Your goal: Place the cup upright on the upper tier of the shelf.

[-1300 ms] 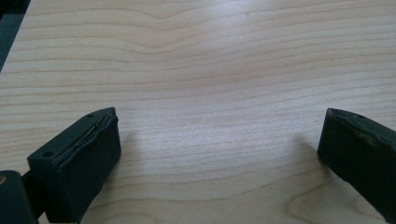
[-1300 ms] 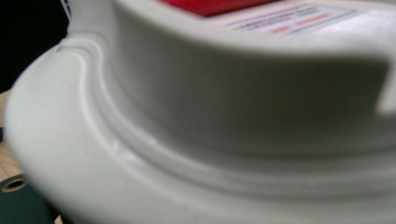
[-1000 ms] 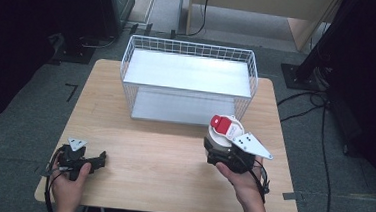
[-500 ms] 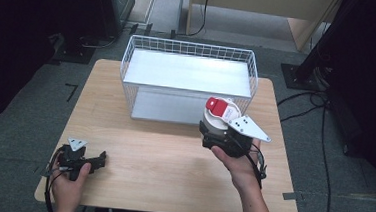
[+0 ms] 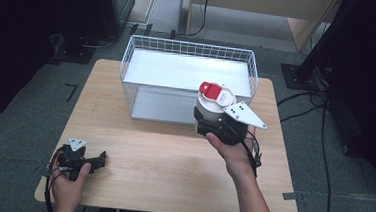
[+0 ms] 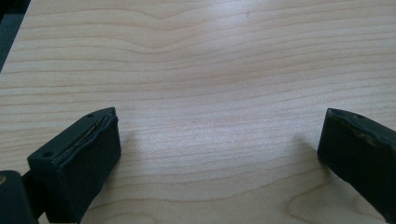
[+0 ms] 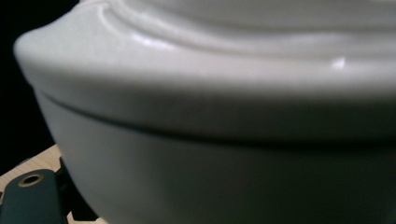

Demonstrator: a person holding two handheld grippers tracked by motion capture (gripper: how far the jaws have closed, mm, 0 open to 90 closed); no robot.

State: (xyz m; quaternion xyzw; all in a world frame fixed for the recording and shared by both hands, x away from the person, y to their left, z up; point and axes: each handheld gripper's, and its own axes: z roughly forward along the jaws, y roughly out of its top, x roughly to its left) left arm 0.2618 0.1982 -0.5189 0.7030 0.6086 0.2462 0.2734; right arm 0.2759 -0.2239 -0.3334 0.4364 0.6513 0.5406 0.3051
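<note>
We see the right gripper [image 5: 214,119] right of centre in the high view, clamped on a white container with a red lid [image 5: 212,98] and holding it up at the front right corner of the white wire basket [image 5: 190,51]. The container overlaps the basket's near rim there; we cannot tell whether it touches the wire. In the right gripper view the container's white wall [image 7: 224,154] is right against the lens, with one dark jaw at the lower left edge. The left gripper [image 5: 92,160] sits low on the wooden desk [image 5: 172,165] at the lower left of the high view, and the left gripper view shows its jaws spread wide over bare wood grain.
</note>
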